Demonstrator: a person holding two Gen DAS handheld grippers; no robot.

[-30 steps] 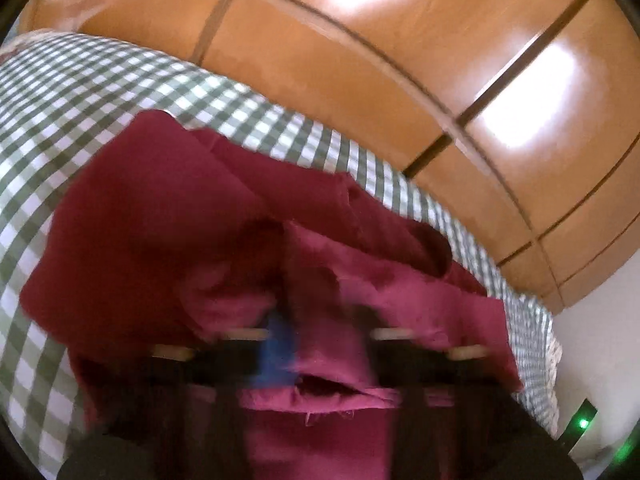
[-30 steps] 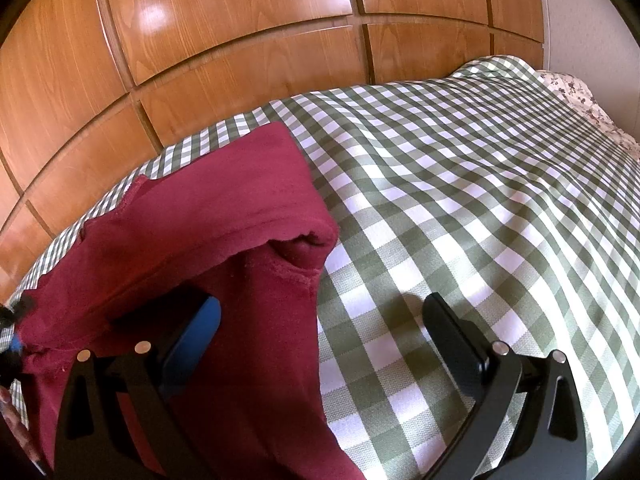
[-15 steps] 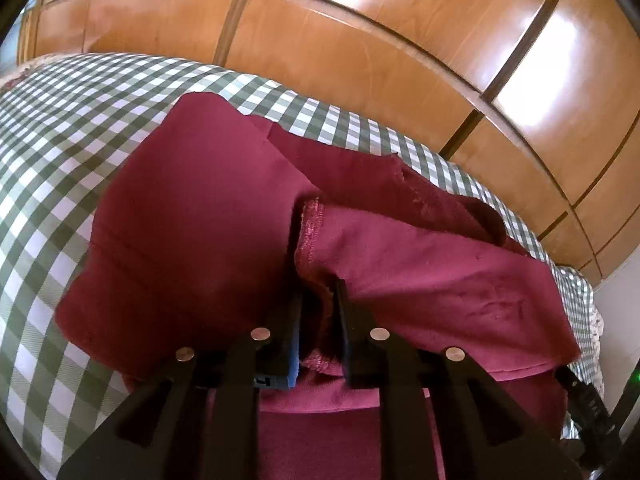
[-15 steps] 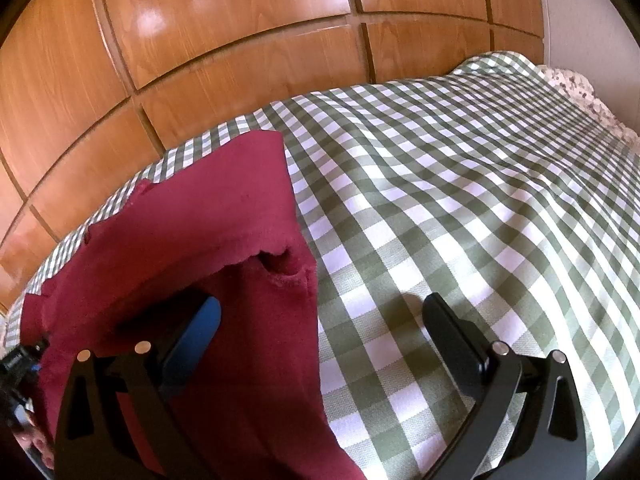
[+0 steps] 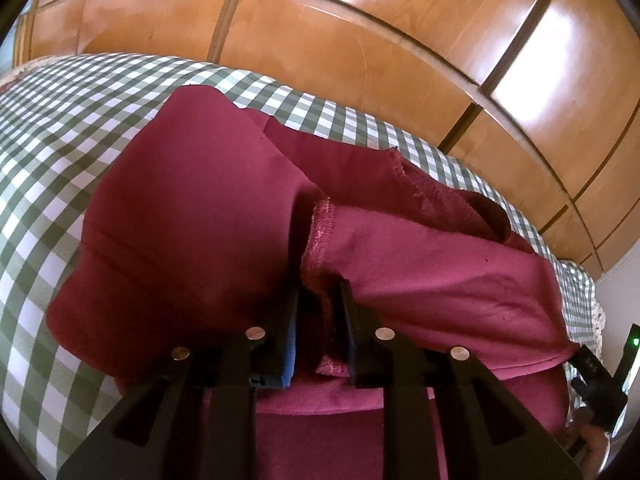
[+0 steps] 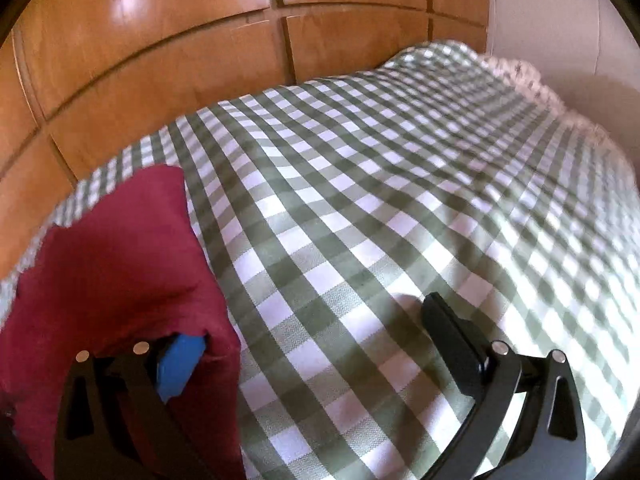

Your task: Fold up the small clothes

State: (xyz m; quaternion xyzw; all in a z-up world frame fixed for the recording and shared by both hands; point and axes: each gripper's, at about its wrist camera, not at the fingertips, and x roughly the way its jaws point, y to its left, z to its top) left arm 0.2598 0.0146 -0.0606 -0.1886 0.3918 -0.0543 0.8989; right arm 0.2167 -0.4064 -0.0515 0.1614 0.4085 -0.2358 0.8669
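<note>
A dark red garment [image 5: 192, 220] lies crumpled on the green-checked bedspread [image 5: 60, 120], one layer folded over another. My left gripper [image 5: 318, 284] sits low over it. Its jaws are opening, and a stitched hem of the garment stands loosely in the narrow gap between them. In the right wrist view the garment [image 6: 120, 260] fills the lower left. My right gripper [image 6: 312, 320] is wide open. Its blue-padded left finger [image 6: 180, 360] sits at the garment's edge, partly under the cloth. The other finger hangs over bare bedspread [image 6: 400, 180].
A glossy wooden panel wall [image 5: 360, 40] runs along the far side of the bed. A white wall [image 6: 560, 20] and a floral fabric [image 6: 532, 80] lie at the bed's far right end. A black device with a green light [image 5: 624, 360] shows at the lower right.
The left jaws have parted slightly around the hem they pinched, and the fold has settled lower onto the bed. The right gripper has slid right, so the garment sits further left in its view.
</note>
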